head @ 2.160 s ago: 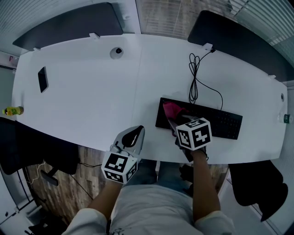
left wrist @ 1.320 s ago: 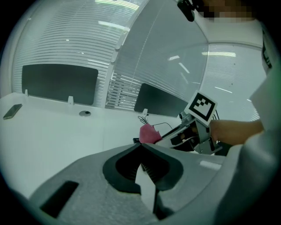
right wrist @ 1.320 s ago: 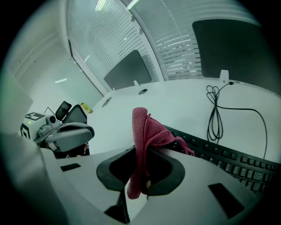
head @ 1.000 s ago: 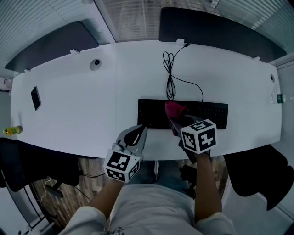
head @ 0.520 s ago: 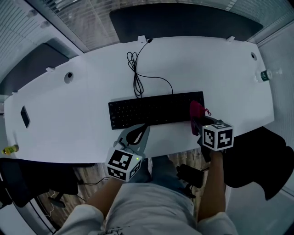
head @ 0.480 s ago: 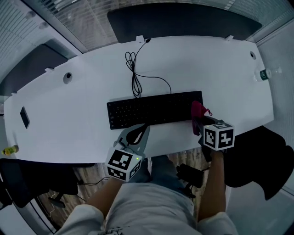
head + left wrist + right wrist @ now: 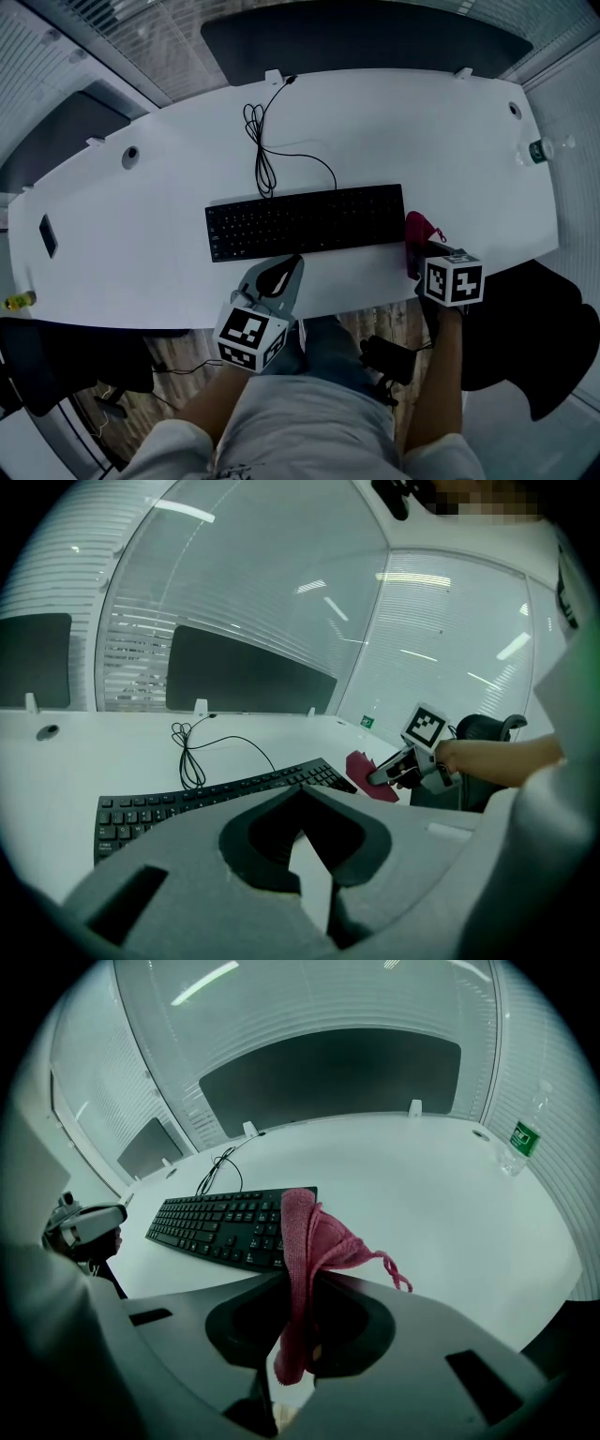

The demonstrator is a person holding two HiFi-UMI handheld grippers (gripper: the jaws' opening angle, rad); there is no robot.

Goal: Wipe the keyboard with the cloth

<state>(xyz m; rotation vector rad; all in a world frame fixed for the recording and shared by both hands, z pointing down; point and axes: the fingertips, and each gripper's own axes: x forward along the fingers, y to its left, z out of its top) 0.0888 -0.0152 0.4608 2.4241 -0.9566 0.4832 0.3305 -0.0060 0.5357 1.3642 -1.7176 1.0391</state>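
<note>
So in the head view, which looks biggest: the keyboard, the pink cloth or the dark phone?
keyboard: clearly largest
pink cloth: next, though bunched and partly hidden
dark phone: smallest, but close to the cloth

The flat black plastic keyboard point(image 7: 305, 220) and its thin black cable point(image 7: 258, 155) sit dark against the plain white curved table point(image 7: 122, 225). The crumpled terry cloth point(image 7: 305, 1232) is deep pink — the one warm colour — while the grey left gripper point(image 7: 284, 272) and grey right gripper point(image 7: 414, 261) each carry a cube of black-and-white square markers. A clear plastic bottle point(image 7: 520, 1143) has a green label.
</note>
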